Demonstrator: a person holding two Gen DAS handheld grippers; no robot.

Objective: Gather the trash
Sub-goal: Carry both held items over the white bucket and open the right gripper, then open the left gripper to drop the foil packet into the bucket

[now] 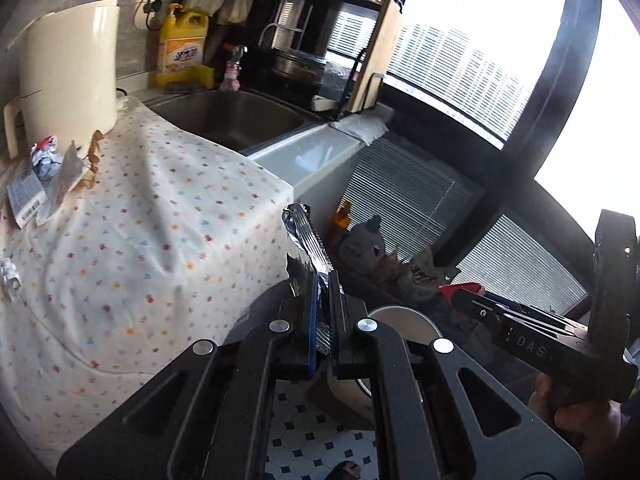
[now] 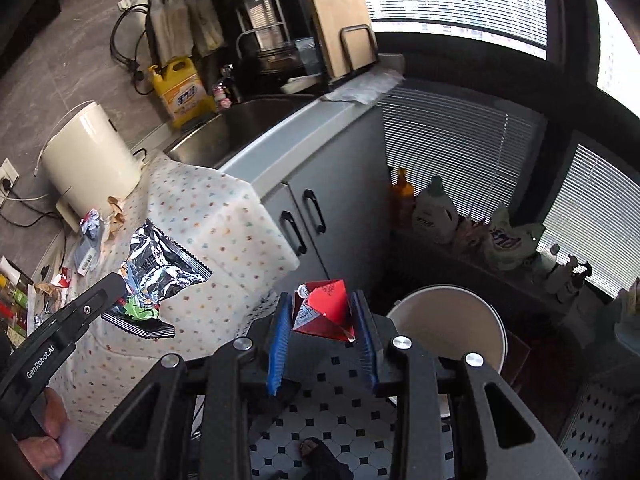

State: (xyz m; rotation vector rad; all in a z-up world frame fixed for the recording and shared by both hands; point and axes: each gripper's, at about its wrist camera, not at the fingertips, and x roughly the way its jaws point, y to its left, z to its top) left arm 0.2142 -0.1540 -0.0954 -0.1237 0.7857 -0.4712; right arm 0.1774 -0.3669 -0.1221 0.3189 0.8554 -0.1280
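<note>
My left gripper (image 1: pixel 320 296) is shut on a silver foil snack wrapper (image 1: pixel 306 240), held in the air past the counter's corner; the wrapper also shows in the right wrist view (image 2: pixel 160 268). My right gripper (image 2: pixel 324 316) is shut on a crumpled red carton (image 2: pixel 326 310), held above the floor beside a round white bin (image 2: pixel 448 328). The bin's rim shows in the left wrist view (image 1: pixel 404 320). More trash lies on the dotted cloth (image 1: pixel 140 220): a crumpled wrapper (image 1: pixel 46 158), a barcode label (image 1: pixel 26 200) and torn brown paper (image 1: pixel 94 156).
A cream kettle (image 1: pixel 68 76) stands at the cloth's back. A steel sink (image 1: pixel 232 120), yellow detergent jug (image 1: pixel 182 48) and dish rack (image 1: pixel 304 40) lie beyond. Grey cabinet doors (image 2: pixel 312 216), bottles on the window ledge (image 2: pixel 436 212) and tiled floor (image 2: pixel 340 396) are below.
</note>
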